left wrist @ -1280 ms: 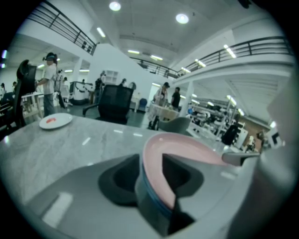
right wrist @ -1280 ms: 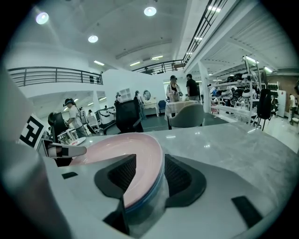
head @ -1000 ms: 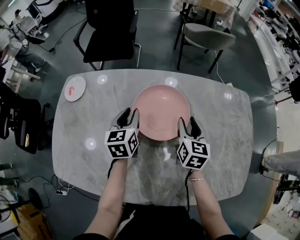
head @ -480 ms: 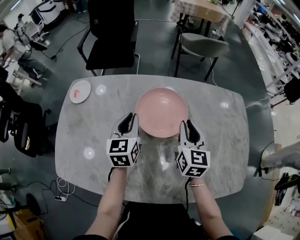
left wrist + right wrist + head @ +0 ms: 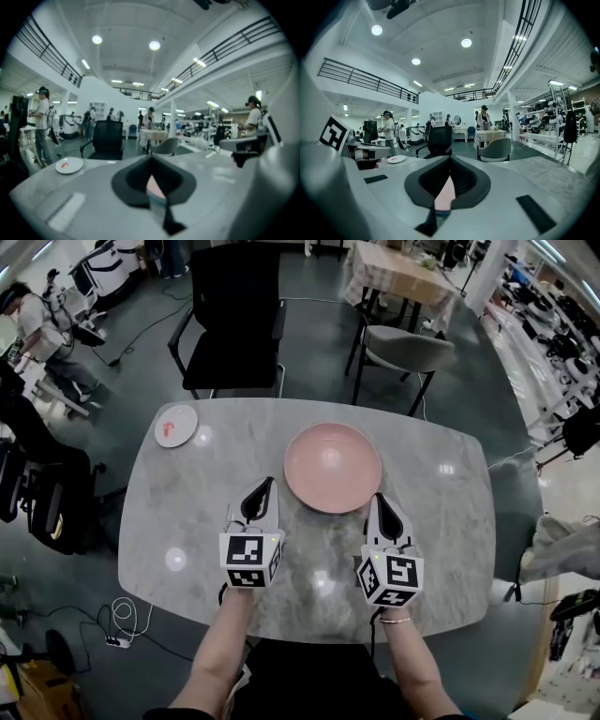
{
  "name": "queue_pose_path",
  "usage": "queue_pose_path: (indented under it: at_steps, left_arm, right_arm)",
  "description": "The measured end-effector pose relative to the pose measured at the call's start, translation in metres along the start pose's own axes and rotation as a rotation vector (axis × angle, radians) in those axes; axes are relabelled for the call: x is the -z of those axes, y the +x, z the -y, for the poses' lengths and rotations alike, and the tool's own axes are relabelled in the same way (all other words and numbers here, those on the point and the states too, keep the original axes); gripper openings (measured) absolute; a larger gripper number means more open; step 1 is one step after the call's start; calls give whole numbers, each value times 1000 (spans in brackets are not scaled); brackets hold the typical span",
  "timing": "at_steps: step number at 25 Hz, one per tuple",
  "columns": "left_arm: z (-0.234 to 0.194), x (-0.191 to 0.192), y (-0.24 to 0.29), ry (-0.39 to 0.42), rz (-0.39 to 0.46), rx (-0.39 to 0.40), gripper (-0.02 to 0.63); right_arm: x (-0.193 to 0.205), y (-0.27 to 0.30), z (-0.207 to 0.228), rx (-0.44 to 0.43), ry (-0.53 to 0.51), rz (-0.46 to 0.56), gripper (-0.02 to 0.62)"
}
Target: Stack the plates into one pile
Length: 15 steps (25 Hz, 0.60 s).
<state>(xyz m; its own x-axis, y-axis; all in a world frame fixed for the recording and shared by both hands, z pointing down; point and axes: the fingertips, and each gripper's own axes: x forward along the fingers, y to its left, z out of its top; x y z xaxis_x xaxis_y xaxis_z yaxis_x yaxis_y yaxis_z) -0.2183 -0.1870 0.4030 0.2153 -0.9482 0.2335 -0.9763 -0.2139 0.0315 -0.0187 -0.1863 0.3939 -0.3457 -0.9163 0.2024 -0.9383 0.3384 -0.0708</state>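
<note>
A large pink plate point(image 5: 333, 468) lies in the middle of the grey marble table point(image 5: 441, 521). A small white plate point(image 5: 175, 425) with a red mark sits at the table's far left corner, and it shows again as the white plate point(image 5: 69, 165) and the white plate point(image 5: 396, 159). My left gripper point(image 5: 265, 486) is shut and empty, just left of the pink plate's near rim. My right gripper point(image 5: 381, 500) is shut and empty at the rim's near right. Neither touches the plate. Both gripper views show a pink sliver of plate point(image 5: 446, 194) beyond the closed jaws.
A black office chair point(image 5: 234, 315) and a grey chair point(image 5: 408, 348) stand behind the table's far edge. A cloth-covered table point(image 5: 412, 273) is farther back. A person point(image 5: 37, 334) stands at the far left. Cables lie on the floor at the left.
Both grippers have let go of the pink plate's sides, drawn back toward me and closed their jaws. The plate stays flat on the table.
</note>
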Motion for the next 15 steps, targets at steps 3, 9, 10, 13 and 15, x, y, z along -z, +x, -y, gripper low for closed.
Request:
queue_pose_path:
  at_steps: [3, 9, 10, 13, 15]
  left_arm:
    - [1, -3, -11, 4, 19, 20, 6]
    - [5, -5, -28, 17, 40, 40, 6]
    - [6, -6, -30, 14, 46, 38, 6]
    - [9, -9, -38, 13, 57, 29, 6]
    - [11, -11, -43, 13, 62, 23, 6]
  right_arm:
    - [-5, -9, -4, 1, -24, 18, 6]
    - [-8, -25, -9, -19, -51, 35, 5]
    - [-8, -28, -9, -23, -54, 35, 5]
    - [-8, -35, -7, -38, -59, 38, 5]
    - [-10, -39, -8, -54, -64, 45, 5]
